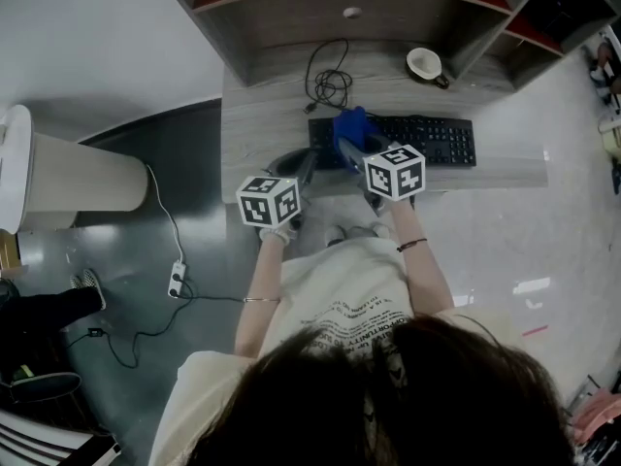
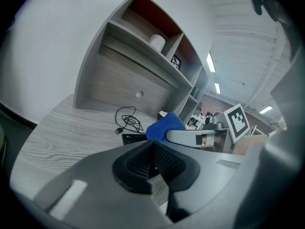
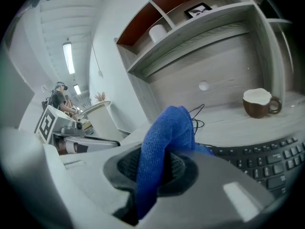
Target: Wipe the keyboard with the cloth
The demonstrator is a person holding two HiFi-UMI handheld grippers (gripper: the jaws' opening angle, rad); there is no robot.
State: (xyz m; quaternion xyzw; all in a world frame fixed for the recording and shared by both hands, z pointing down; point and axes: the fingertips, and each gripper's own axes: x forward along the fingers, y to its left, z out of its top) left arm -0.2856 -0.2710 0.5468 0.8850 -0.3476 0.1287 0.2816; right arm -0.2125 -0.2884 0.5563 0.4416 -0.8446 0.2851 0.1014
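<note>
Two grippers mid-frame at desk near edge. Right gripper clamps blue cloth, bunched, fold poking past jaws, over keyboard left end. Keyboard black, long axis left-right, bulk lies right of cloth. Left gripper jaws together, empty.

cream printed t-shirt, black wristband

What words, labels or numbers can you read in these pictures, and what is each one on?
Nothing reads clearly.
Dark print on the person's cream T-shirt: upside down, too small to read.
Key legends on the black keyboard: too small to read.
Two black-and-white marker cubes: square patterns, no words.
</note>
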